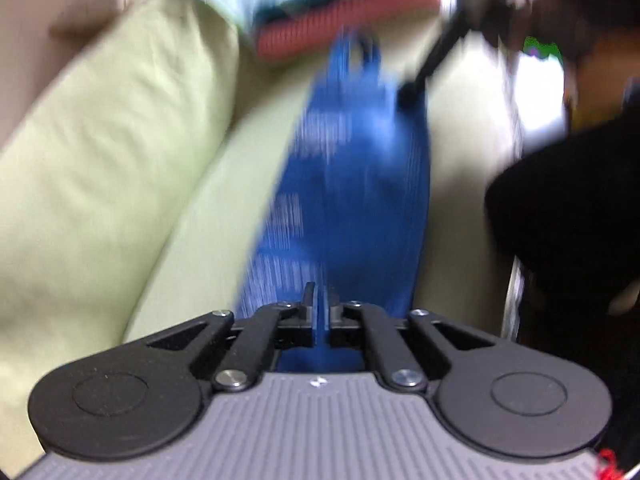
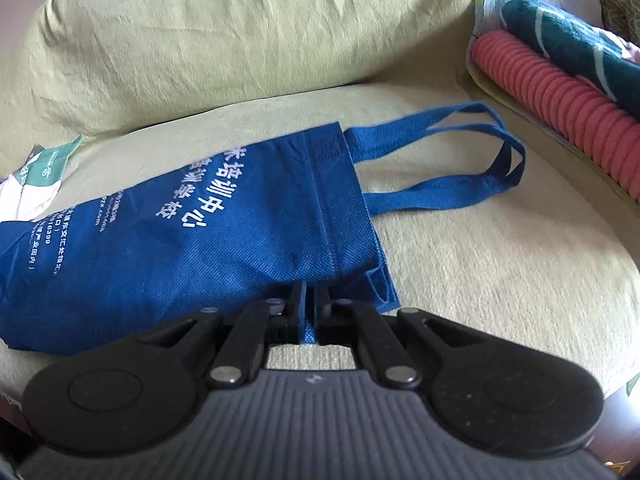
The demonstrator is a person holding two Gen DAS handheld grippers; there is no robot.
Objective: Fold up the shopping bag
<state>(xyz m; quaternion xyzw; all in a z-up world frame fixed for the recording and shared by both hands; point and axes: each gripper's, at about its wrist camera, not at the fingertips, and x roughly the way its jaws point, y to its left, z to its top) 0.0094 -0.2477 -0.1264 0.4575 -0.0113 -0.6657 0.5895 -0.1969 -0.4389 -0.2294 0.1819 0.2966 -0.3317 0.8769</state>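
Observation:
A blue non-woven shopping bag (image 2: pixel 192 232) with white printed characters lies flat on a pale green sofa seat (image 2: pixel 500 264). Its two handles (image 2: pixel 460 152) stretch toward the right. My right gripper (image 2: pixel 310 292) is shut on the bag's near edge, close to the mouth corner. In the blurred left wrist view the bag (image 1: pixel 352 184) runs away from me as a long strip. My left gripper (image 1: pixel 321 300) is shut on its near end. The right gripper (image 1: pixel 412 92) shows as a dark blurred shape at the bag's far end.
A green back cushion (image 2: pixel 224 32) rises behind the seat. A pink ribbed roll (image 2: pixel 560 104) and a teal patterned cloth (image 2: pixel 572 40) lie at the right end. A green and white packet (image 2: pixel 44 168) lies at the left. A person in dark clothes (image 1: pixel 568 216) is at the right.

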